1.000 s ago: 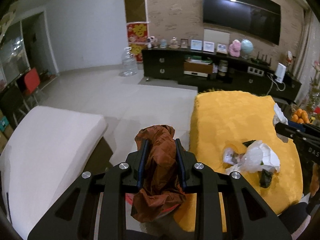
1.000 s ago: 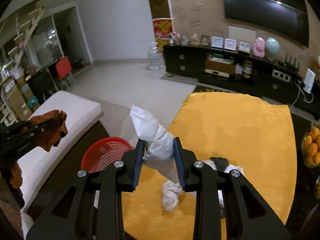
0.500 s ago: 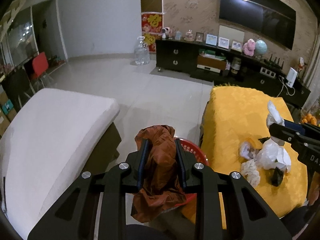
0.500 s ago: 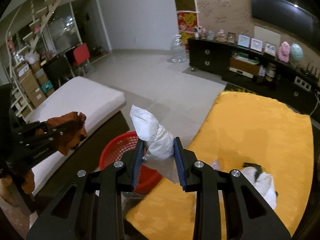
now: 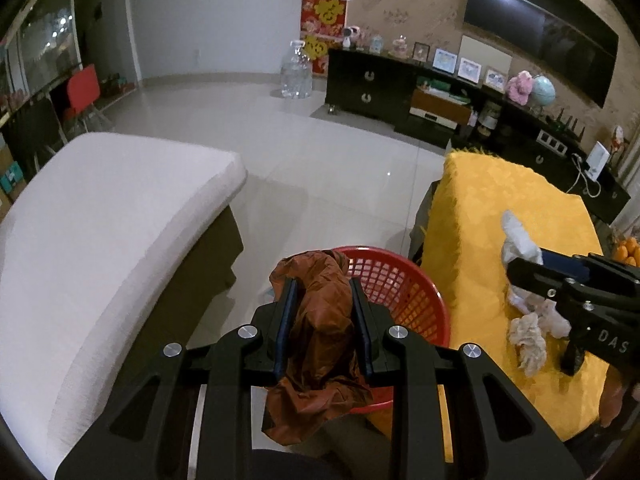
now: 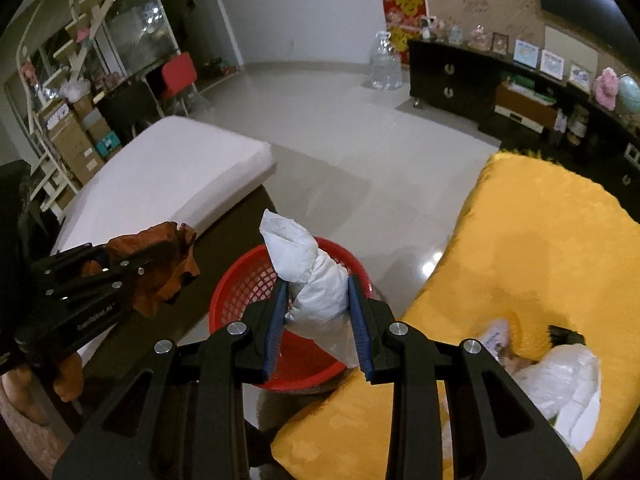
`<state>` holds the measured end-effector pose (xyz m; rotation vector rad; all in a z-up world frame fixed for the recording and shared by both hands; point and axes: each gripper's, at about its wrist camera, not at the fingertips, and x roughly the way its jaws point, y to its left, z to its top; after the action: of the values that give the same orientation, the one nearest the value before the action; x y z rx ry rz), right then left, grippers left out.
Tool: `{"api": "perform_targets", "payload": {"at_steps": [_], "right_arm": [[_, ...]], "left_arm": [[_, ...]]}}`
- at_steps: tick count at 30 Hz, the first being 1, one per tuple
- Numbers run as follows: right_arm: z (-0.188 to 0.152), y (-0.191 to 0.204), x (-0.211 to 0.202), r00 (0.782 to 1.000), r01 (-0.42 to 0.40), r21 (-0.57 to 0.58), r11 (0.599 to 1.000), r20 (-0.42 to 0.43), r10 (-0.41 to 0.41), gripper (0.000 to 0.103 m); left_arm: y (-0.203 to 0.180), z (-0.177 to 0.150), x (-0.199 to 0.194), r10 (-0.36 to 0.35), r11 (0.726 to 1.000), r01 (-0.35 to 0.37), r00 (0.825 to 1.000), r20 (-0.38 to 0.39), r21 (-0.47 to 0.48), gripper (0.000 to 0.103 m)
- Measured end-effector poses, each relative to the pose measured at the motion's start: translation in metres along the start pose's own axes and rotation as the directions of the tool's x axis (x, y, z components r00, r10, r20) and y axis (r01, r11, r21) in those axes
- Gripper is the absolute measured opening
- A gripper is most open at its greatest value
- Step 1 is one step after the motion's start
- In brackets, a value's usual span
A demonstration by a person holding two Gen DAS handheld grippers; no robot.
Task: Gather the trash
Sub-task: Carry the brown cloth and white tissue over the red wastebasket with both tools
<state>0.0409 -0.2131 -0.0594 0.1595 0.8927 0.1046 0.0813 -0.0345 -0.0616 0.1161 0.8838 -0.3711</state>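
yellow cloth point(image 6: 540, 240) covers table; left gripper point(image 5: 323, 320) pinches brown wrapper point(image 5: 320, 340), right gripper point(image 6: 316, 316) white bag point(image 6: 316, 284).

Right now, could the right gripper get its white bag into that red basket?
Probably yes. The right gripper, shut on the white bag, hangs roughly above the open red basket, with nothing seen between them. The left gripper, holding a brown bag, stays off to the side.
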Motion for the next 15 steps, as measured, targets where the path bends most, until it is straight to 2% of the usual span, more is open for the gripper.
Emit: {"api": "perform_targets", "payload": {"at_steps": [7,15], "right_arm": [[-0.002,0.002,0.040,0.998,-0.009,-0.011,1.000,-0.066,0.008,0.030],[-0.005,0.003,0.067,0.993,-0.016,-0.016,1.000,-0.114,0.014,0.030]], "left_arm": [[0.003,-0.006,0.028,-0.027,1.000,0.026,0.999,-0.043,-0.014,0.025],[0.001,-0.012,0.055,-0.036,0.999,0.035,0.995,-0.092,-0.016,0.025]]}}
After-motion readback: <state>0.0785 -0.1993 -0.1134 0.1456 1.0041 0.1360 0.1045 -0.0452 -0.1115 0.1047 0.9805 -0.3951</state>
